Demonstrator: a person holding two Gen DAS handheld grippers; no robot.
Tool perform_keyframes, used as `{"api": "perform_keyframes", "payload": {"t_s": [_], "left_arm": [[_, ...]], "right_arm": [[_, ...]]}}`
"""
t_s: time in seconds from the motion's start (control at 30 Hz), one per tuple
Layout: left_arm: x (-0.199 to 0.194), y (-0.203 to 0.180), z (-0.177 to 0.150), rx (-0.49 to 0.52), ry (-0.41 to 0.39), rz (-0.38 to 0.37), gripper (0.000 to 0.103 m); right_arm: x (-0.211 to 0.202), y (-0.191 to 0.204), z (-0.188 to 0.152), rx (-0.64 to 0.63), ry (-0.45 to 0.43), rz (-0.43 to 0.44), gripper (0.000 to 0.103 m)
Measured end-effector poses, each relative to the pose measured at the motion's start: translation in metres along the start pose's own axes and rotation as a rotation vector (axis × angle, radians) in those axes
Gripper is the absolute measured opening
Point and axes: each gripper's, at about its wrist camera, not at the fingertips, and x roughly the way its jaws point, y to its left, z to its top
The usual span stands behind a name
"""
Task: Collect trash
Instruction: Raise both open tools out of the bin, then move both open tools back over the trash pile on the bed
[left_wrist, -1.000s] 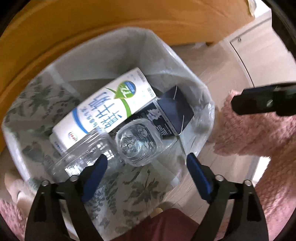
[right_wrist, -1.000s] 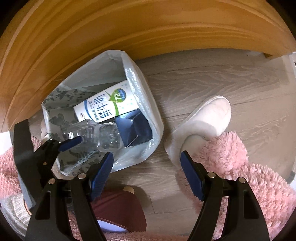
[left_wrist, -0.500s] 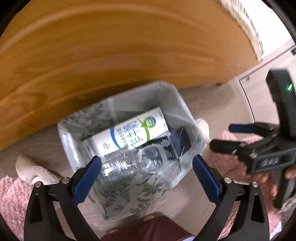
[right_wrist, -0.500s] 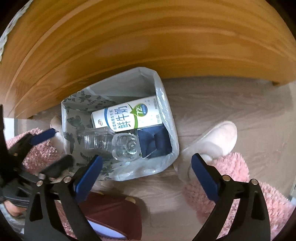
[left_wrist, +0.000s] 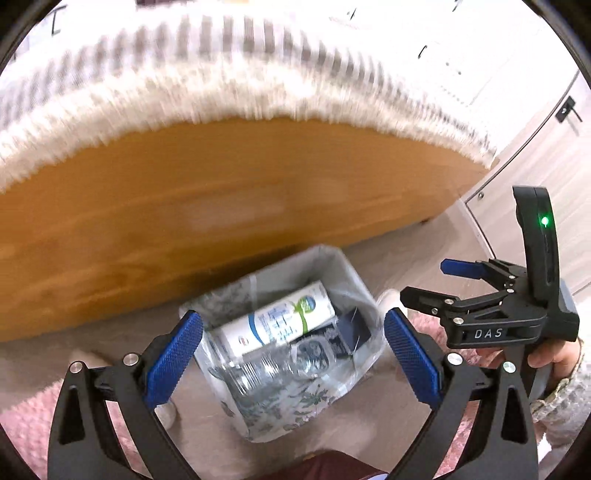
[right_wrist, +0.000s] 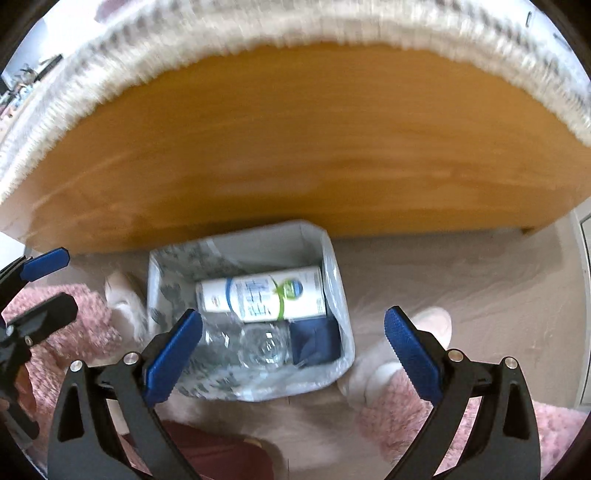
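**Both claws hung empty above the filled bin**

The left claw (left_wrist: 291, 354) was spread wide with nothing between its blue pads, held above the lined trash bin (left_wrist: 354, 269) that stood on the wooden floor (left_wrist: 402, 258) just in front of a wooden bed frame (left_wrist: 221, 214). The right claw (right_wrist: 293, 354) was likewise released and empty, looking down on the same bin (right_wrist: 314, 236) from a little to the side. From the left wrist camera the right claw (left_wrist: 436, 284) showed at the right edge, its jaws apart, gripped by the person's right hand (left_wrist: 550, 354), with a green light lit on its handle. From the right wrist camera the left claw (right_wrist: 44, 284) showed at the left edge, also parted.

Inside the bin lay the collected trash: a white milk carton (right_wrist: 262, 293) with blue and green print, lying on its side toward the bed; a clear plastic bottle (right_wrist: 264, 345) lying in front of it, its round end facing up toward the camera; and a dark blue carton (right_wrist: 314, 343) just beside the bottle, pressed against the bin's right wall. The three pieces touched one another.

A fringed pale blanket (left_wrist: 258, 74) hung over the top of the bed frame. A pale slipper (right_wrist: 410, 350) sat on the floor right of the bin, near a pink fluffy rug (right_wrist: 406, 417). Both views were blurred.
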Motion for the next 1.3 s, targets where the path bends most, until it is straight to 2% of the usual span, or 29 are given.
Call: {"api": "perform_keyframes", "payload": {"t_s": [0.13, 0.27, 0.4, 0.63, 0.77, 0.93, 1.03, 1.13, 1.3], "left_arm": [[-0.033, 0.004, 0.01, 0.023, -0.084, 0.017, 0.095], [-0.063, 0.01, 0.014, 0.054, -0.172, 0.065, 0.095], [-0.08, 0.016, 0.014, 0.045, -0.24, 0.084, 0.095], [-0.093, 0.005, 0.013, 0.064, -0.343, 0.084, 0.095], [-0.094, -0.008, 0.013, 0.111, -0.395, 0.047, 0.095], [-0.089, -0.006, 0.005, 0.128, -0.393, 0.065, 0.095], [-0.087, -0.001, 0.003, 0.115, -0.395, 0.114, 0.095], [-0.088, 0.004, 0.001, 0.107, -0.405, 0.13, 0.095], [-0.098, 0.004, -0.004, 0.117, -0.461, 0.152, 0.095]], "right_arm": [[-0.028, 0.005, 0.005, 0.002, -0.098, 0.013, 0.095], [-0.051, 0.009, 0.003, 0.0, -0.201, 0.016, 0.095], [-0.062, 0.019, -0.001, -0.012, -0.287, -0.003, 0.095], [-0.072, 0.037, -0.004, -0.038, -0.438, -0.045, 0.095], [-0.075, 0.045, 0.004, -0.027, -0.499, -0.035, 0.095], [-0.081, 0.055, 0.006, -0.033, -0.581, -0.034, 0.095], [-0.084, 0.06, 0.005, -0.051, -0.618, -0.048, 0.095], [-0.085, 0.065, 0.005, -0.059, -0.642, -0.056, 0.095], [-0.088, 0.067, 0.002, -0.061, -0.672, -0.056, 0.095]]}}
